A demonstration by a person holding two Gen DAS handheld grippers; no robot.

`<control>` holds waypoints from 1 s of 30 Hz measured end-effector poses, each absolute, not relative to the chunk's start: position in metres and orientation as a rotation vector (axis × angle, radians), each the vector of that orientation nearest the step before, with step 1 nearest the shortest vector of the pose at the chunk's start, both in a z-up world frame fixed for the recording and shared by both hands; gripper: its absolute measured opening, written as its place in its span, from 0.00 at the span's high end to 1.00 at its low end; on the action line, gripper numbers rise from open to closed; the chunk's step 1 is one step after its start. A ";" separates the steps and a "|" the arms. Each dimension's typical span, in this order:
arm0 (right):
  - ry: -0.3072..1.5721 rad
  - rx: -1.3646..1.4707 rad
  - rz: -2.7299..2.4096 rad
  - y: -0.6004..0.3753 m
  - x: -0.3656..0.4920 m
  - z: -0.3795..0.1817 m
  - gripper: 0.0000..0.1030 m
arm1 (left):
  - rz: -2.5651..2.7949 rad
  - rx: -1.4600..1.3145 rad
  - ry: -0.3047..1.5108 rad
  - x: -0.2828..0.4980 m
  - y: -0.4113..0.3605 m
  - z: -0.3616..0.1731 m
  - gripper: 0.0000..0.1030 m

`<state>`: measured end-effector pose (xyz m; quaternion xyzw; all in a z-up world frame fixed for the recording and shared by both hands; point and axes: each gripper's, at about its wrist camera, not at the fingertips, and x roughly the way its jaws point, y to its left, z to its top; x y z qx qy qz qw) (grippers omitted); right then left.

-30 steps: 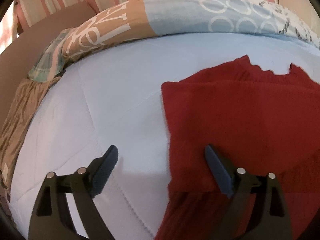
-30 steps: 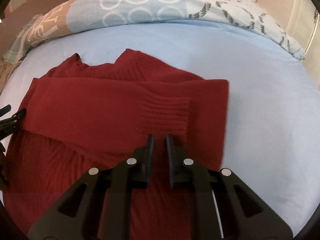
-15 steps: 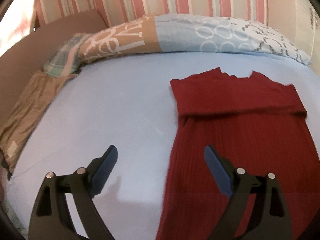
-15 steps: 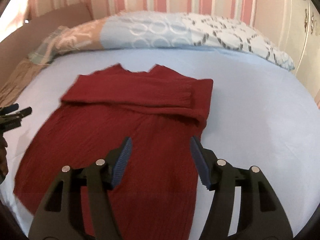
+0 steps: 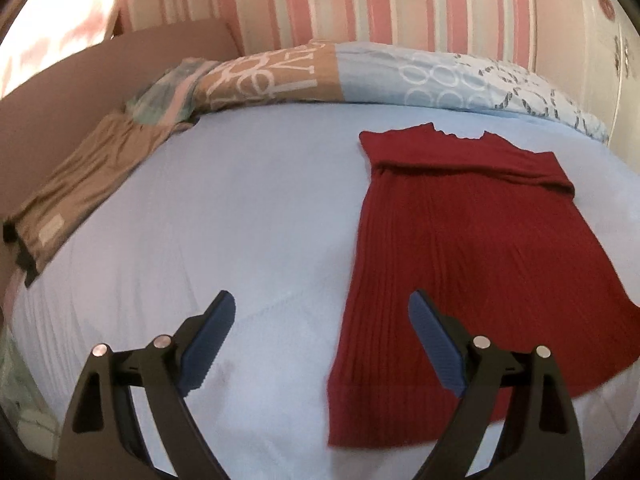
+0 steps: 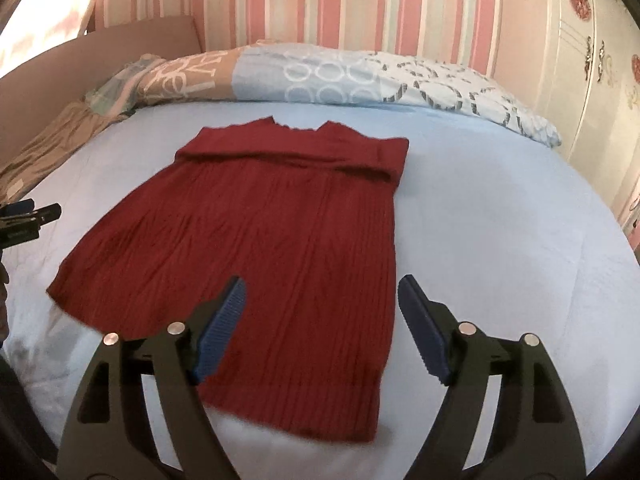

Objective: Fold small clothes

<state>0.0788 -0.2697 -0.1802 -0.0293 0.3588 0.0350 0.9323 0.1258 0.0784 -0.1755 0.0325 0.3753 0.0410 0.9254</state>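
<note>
My left tongs stand wide apart with nothing between them, held above the pale blue bed sheet. Their blue ribbed pads are bare. The red knitted sweater lies flat on the bed just ahead and to the right of these tongs; its near left hem corner sits close by the right-hand pad, not touching as far as I can tell. The sleeves are folded across the chest in a band just below the neckline, at the sweater's far end.

My right tongs are also spread wide and grip nothing. From this side the red knitted sweater stretches away directly in front, with the left pad over its lower body and the right pad over bare bed sheet just past the sweater's right edge. The hem nearest me is slightly blurred.

Beyond the sweater, at the far end of the bed, lies a patterned pillow in tan, light blue and white. Far to the left of the left tongs a brown folded garment rests along the bed's edge. At the left rim of the right view, the tips of my left tongs show above the sheet.
</note>
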 end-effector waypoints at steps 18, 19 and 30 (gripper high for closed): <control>0.769 0.038 -0.007 -0.299 0.050 -0.194 0.24 | 0.137 -0.013 0.818 0.092 0.109 -0.204 0.13; 0.777 0.056 -0.015 -0.302 0.052 -0.196 0.24 | 0.139 -0.023 0.818 0.092 0.111 -0.204 0.13; 0.866 0.169 -0.004 -0.315 0.066 -0.223 0.25 | 0.133 -0.026 0.823 0.095 0.110 -0.208 0.13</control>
